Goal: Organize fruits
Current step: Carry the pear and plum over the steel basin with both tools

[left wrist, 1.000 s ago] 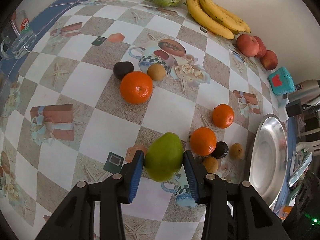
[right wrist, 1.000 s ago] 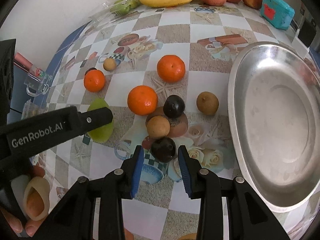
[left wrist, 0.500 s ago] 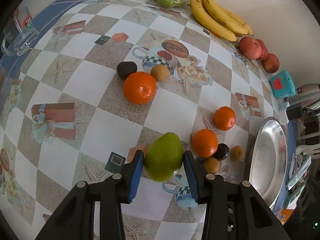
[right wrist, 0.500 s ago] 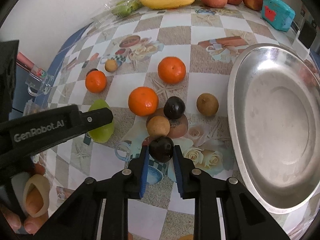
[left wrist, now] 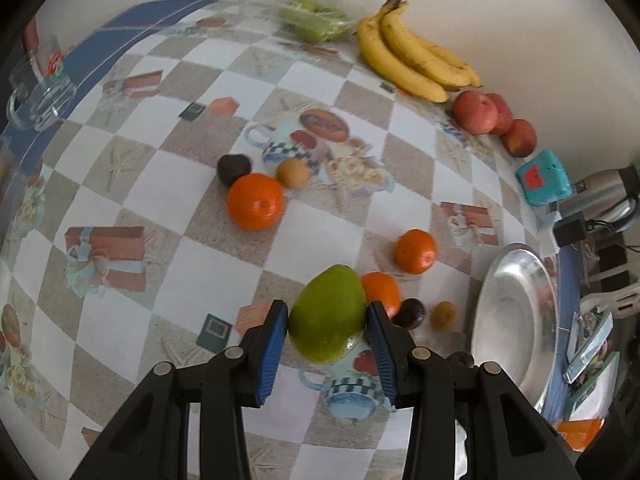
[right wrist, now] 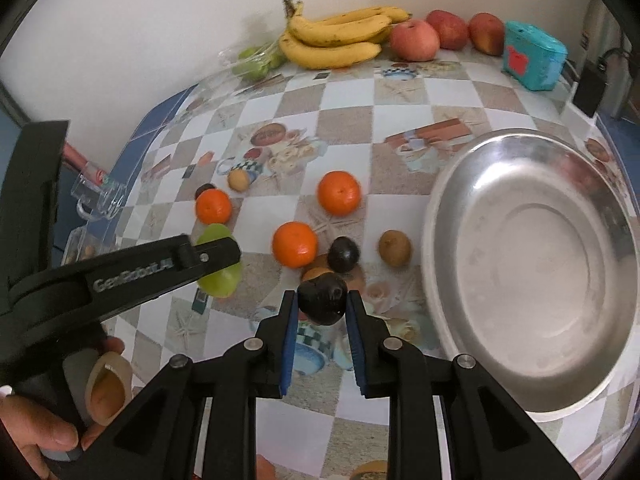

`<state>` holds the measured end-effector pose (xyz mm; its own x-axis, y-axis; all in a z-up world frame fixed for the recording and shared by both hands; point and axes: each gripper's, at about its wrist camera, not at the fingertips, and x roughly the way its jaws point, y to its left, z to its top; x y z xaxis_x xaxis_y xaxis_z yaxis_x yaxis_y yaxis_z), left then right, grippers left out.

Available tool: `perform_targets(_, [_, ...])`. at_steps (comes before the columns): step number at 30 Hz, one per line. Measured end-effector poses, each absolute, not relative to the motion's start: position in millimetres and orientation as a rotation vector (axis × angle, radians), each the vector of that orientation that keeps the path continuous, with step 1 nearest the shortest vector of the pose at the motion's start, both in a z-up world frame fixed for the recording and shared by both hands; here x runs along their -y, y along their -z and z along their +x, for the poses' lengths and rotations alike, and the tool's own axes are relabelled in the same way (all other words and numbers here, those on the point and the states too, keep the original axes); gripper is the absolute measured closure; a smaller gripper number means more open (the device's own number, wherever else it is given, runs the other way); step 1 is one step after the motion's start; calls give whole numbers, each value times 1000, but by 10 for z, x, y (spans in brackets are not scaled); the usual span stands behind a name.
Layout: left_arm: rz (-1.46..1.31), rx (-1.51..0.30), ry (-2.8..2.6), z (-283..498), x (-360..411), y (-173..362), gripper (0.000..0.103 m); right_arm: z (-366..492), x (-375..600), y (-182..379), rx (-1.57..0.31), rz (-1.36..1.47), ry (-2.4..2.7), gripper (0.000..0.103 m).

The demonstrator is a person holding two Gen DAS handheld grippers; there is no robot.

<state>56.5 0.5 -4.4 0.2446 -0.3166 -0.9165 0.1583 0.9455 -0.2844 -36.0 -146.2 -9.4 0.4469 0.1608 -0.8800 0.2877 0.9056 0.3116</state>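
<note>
My left gripper [left wrist: 327,316] is shut on a green mango [left wrist: 329,313] and holds it above the table. It also shows in the right wrist view [right wrist: 218,262]. My right gripper [right wrist: 322,302] is shut on a dark plum [right wrist: 322,298], lifted just left of the steel plate [right wrist: 532,264]. On the table lie three oranges [right wrist: 295,244], [right wrist: 339,193], [right wrist: 213,206], another dark plum [right wrist: 343,254] and a small brown fruit [right wrist: 395,247]. The plate is empty.
Bananas [right wrist: 336,38], red apples [right wrist: 414,40] and a bag of green fruit [right wrist: 256,60] lie along the back wall. A teal box [right wrist: 534,56] stands at the back right. A glass mug [left wrist: 42,88] stands at the left edge.
My right gripper has closed on the dark plum and lifted it off the table. My left gripper has risen with the mango.
</note>
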Motion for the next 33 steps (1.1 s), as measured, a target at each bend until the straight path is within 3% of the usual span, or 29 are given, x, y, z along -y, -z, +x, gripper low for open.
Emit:
perform_targets(21, [45,-1164,682,-53,1163,-131,60,-1048,2683,17,-1036,575,607,78])
perform_targets(33, [165,-1161,762,-307,1547,36,60,-1148,2833,99,-1043,620,673,77])
